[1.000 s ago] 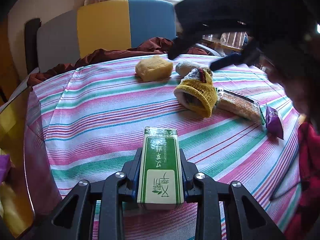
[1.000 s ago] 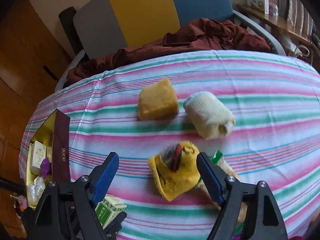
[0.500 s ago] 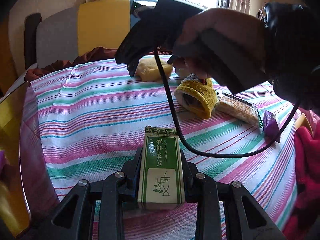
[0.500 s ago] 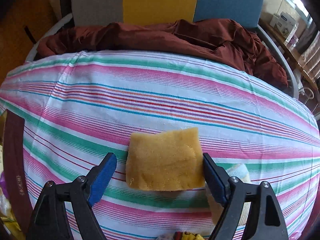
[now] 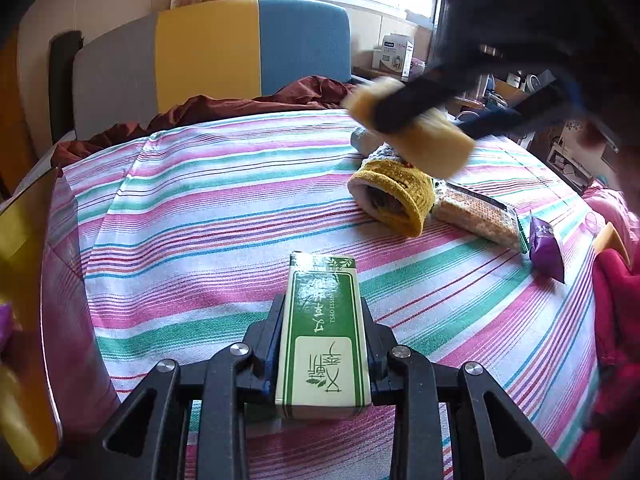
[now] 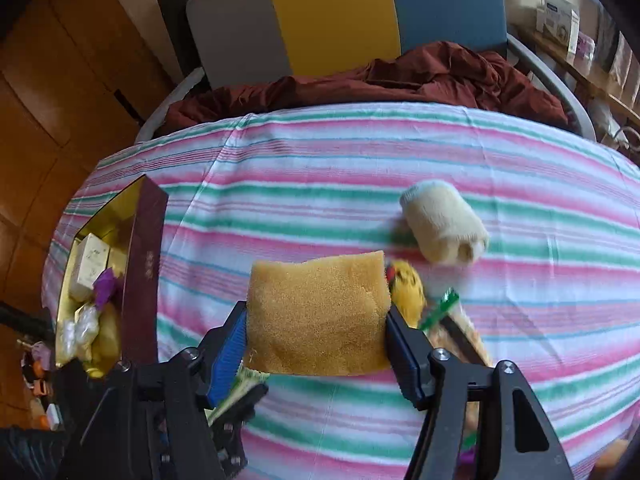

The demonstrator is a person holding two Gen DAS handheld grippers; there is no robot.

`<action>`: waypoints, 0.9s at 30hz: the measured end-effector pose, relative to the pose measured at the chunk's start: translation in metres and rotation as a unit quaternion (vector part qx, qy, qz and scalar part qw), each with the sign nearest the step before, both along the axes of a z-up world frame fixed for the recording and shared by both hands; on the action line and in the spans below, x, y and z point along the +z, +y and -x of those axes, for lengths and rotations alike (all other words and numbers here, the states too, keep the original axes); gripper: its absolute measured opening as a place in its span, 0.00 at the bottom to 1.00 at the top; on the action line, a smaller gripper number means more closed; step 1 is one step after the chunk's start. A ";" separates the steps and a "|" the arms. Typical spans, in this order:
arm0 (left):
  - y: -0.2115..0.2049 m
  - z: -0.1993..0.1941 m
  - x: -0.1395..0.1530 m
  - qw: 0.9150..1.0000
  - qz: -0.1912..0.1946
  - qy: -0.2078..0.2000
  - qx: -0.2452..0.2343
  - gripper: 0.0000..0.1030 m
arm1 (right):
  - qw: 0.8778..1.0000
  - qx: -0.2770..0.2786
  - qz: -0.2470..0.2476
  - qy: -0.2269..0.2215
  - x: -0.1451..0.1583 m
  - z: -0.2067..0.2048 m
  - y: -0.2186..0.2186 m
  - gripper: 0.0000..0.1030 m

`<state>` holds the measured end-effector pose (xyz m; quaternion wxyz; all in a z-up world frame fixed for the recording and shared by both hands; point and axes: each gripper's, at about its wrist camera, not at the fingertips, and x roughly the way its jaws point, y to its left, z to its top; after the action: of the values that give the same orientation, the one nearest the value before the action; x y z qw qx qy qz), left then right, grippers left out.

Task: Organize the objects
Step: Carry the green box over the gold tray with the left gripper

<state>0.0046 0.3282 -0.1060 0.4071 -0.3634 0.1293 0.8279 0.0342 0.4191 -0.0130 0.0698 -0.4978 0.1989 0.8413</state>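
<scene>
Yellow sponge (image 6: 318, 312) in right gripper (image 6: 316, 334) | maroon box (image 6: 140, 268) only right view

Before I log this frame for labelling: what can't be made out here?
- Left wrist view: the sponge and right gripper are motion-blurred; they cover most of the cream sock roll.
- Right wrist view: the sponge hides most of the yellow sock and cracker packet.
- The gold box contents are too small to identify.

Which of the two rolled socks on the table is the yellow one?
The yellow sock lies beside the cracker packet, its open end showing; the cream sock lies farther back.
</scene>
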 end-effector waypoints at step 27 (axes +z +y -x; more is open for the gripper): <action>0.001 -0.009 0.010 0.999 0.037 0.006 0.016 0.30 | 0.995 -0.055 -0.003 -0.079 -0.060 -0.038 0.004 0.63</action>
<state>0.0135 0.3288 -0.0962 0.3794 -0.3755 0.1568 0.8310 0.0721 0.4230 -0.0730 0.1327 -0.5510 0.2174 0.7947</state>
